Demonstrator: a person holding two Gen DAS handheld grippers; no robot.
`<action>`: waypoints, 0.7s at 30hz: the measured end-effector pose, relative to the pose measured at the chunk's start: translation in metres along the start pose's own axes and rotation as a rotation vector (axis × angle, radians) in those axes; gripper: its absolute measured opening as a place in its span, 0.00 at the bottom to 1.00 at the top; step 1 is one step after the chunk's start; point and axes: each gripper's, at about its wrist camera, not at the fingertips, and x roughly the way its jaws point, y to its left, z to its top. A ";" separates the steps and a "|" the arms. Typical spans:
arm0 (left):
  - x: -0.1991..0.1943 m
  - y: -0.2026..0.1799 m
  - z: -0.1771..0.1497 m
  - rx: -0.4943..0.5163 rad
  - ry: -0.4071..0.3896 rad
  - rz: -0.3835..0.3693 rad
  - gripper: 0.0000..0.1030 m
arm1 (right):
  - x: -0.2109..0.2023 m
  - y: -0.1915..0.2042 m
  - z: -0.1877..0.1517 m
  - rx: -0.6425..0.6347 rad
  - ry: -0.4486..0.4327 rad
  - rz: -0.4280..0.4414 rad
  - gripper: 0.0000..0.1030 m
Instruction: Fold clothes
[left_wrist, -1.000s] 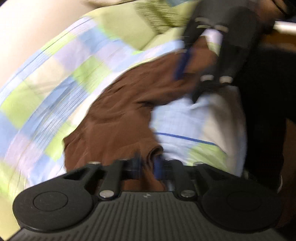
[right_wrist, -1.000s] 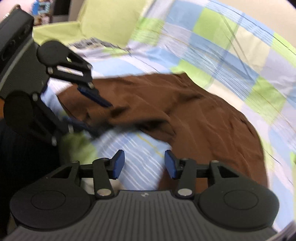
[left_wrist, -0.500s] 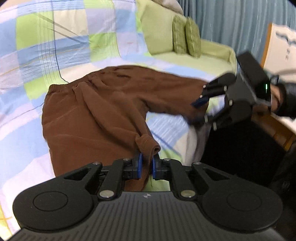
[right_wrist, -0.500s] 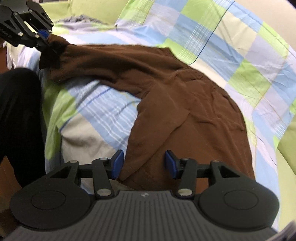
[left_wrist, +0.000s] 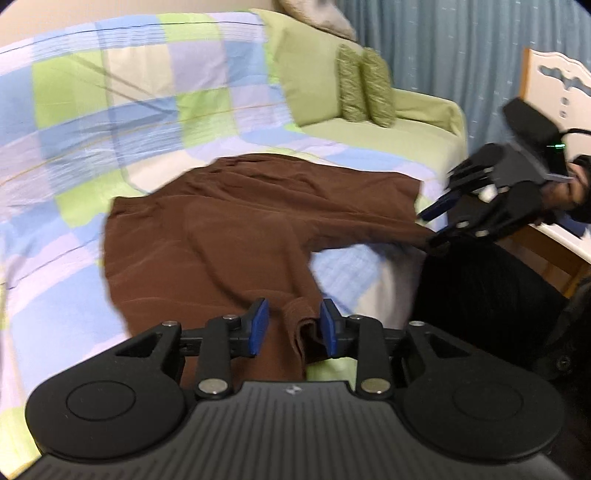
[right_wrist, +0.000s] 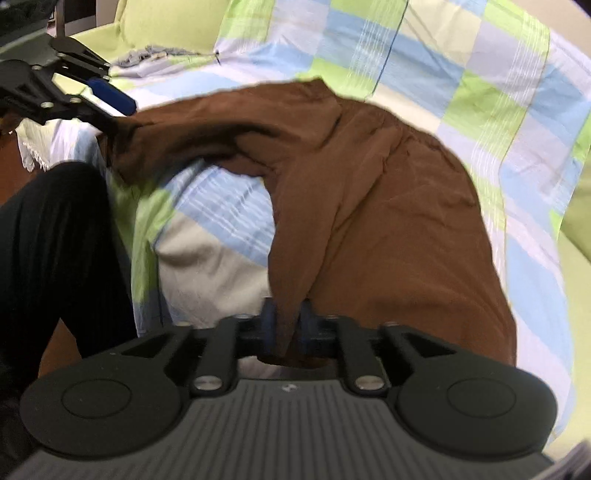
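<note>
Released now, brown trousers (left_wrist: 229, 251) lie spread across checked blanket (left_wrist: 110, 110)

A home bedroom — checked bedspread (left_wrist: 140, 122), green pillows (left_wrist: 365, 88), blue curtain (left_wrist: 461, 48), white wooden headboard (left_wrist: 554, 81).

A bed (left_wrist: 428, 147) fills most of both views, covered by a checked bedspread (left_wrist: 122, 110) in pale blue, lime green, lilac and cream squares with thin dark lines. The bedspread hangs over the near edge of the bed. At the head end lies plain lime-green bedding with a large green pillow (left_wrist: 306, 74) and two small textured green cushions (left_wrist: 365, 88) leaning against it; a greyish cushion (left_wrist: 317, 18) sits above them. Behind the bed hangs a blue-grey pleated curtain (left_wrist: 461, 48). At the right stands a cream carved wooden furniture panel (left_wrist: 554, 81). A plain cream wall (left_wrist: 74, 14) shows beyond the far edge. Light is soft and even.
</note>
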 end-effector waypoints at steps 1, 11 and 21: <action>-0.007 0.005 -0.003 -0.011 -0.001 0.028 0.41 | -0.007 0.004 0.006 0.006 -0.041 0.005 0.31; -0.041 0.038 -0.054 -0.126 0.044 0.216 0.44 | 0.020 0.085 0.071 -0.138 -0.193 0.197 0.35; -0.071 0.064 -0.093 -0.214 -0.002 0.265 0.45 | 0.109 0.191 0.121 -0.308 -0.172 0.270 0.35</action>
